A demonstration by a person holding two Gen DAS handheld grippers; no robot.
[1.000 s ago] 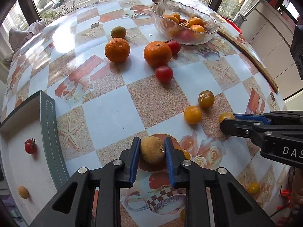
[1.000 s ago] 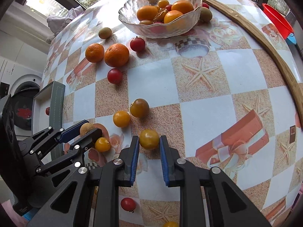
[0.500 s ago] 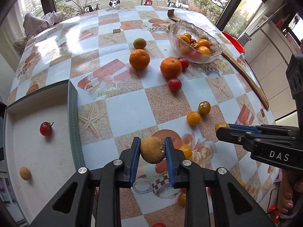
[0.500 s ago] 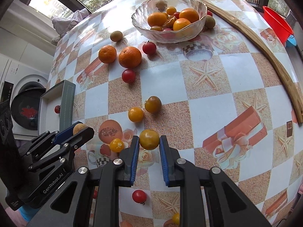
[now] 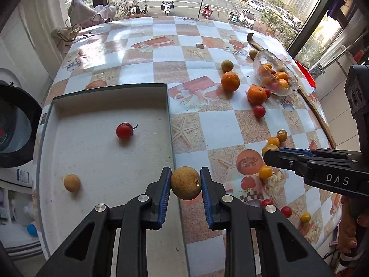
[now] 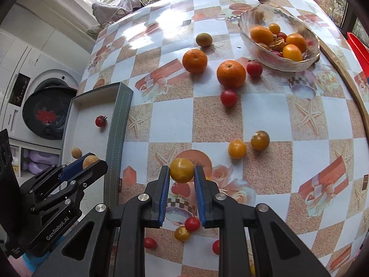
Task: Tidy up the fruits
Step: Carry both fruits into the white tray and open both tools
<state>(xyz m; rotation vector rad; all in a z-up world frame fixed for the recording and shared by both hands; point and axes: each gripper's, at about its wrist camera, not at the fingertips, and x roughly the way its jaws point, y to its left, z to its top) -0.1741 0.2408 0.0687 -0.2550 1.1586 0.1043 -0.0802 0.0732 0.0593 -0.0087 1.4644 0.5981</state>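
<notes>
Left wrist view: the left gripper [image 5: 185, 183] is clamped on a brown fruit [image 5: 185, 183], now carried to the tray's [image 5: 169, 120] right edge; a second ago it was over the tablecloth. In the tray: a red tomato [image 5: 124, 130] at 11 o'clock, a tan fruit [image 5: 72, 182] at 9. Bowl [image 5: 274, 73] at 2 o'clock, contents hard to make out.

Right wrist view: the right gripper [image 6: 181, 180] pinches a yellow tomato [image 6: 181, 170], lifted higher than before. Bowl [image 6: 280, 43] at 1 o'clock holds oranges.
</notes>
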